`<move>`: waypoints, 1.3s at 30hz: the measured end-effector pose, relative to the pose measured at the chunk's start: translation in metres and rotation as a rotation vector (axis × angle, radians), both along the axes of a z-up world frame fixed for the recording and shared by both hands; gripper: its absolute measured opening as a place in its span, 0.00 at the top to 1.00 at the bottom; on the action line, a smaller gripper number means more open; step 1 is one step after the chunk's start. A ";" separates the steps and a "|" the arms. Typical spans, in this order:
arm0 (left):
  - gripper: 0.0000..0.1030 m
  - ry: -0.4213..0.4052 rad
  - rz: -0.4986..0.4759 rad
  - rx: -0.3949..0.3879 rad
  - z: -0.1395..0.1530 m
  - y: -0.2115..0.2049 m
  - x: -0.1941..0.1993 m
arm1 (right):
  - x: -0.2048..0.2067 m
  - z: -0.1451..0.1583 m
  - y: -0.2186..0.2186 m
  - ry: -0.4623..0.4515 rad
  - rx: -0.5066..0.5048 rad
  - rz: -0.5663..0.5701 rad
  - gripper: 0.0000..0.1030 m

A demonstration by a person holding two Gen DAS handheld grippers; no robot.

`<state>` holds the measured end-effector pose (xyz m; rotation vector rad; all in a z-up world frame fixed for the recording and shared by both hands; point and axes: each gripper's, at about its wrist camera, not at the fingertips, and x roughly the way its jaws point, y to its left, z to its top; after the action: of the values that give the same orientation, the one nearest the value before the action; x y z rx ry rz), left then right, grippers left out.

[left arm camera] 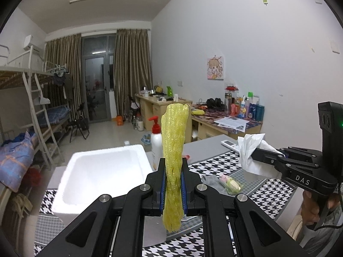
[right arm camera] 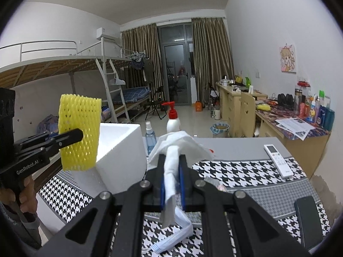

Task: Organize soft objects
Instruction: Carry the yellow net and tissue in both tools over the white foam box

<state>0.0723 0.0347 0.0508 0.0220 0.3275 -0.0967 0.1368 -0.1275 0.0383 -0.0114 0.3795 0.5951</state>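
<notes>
My left gripper (left arm camera: 173,182) is shut on a yellow foam net sleeve (left arm camera: 174,141), which stands upright between the blue pads; the right wrist view shows the same sleeve (right arm camera: 79,133) from its broad side, beside the white foam box (right arm camera: 120,150). My right gripper (right arm camera: 172,177) is shut on a crumpled white tissue (right arm camera: 173,147) together with a face mask whose blue-edged strap (right arm camera: 178,235) dangles below. In the left wrist view the tissue (left arm camera: 249,150) hangs from the right gripper at the right. The white foam box (left arm camera: 96,171) sits on the table, left of centre. A grey sock and a small pale bundle (left arm camera: 230,184) lie on the cloth.
A red-capped pump bottle (left arm camera: 156,141) and a blue spray bottle (right arm camera: 150,137) stand behind the box. A white remote (right arm camera: 278,160) lies on the houndstooth tablecloth (right arm camera: 246,171) at the right. A dark flat object (right arm camera: 308,218) rests near the right front. Desks and bunk beds fill the room beyond.
</notes>
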 end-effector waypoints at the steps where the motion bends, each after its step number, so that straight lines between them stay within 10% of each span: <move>1: 0.88 -0.004 0.008 0.000 0.001 0.001 0.000 | 0.000 0.001 0.002 -0.002 -0.001 0.001 0.86; 39: 0.88 -0.046 0.242 0.002 0.016 0.068 -0.004 | 0.017 0.033 0.106 -0.028 -0.058 0.218 0.86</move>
<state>0.0680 0.1030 0.0664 -0.0139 0.2817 0.1436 0.1535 -0.0213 0.0710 -0.1176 0.3704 0.7980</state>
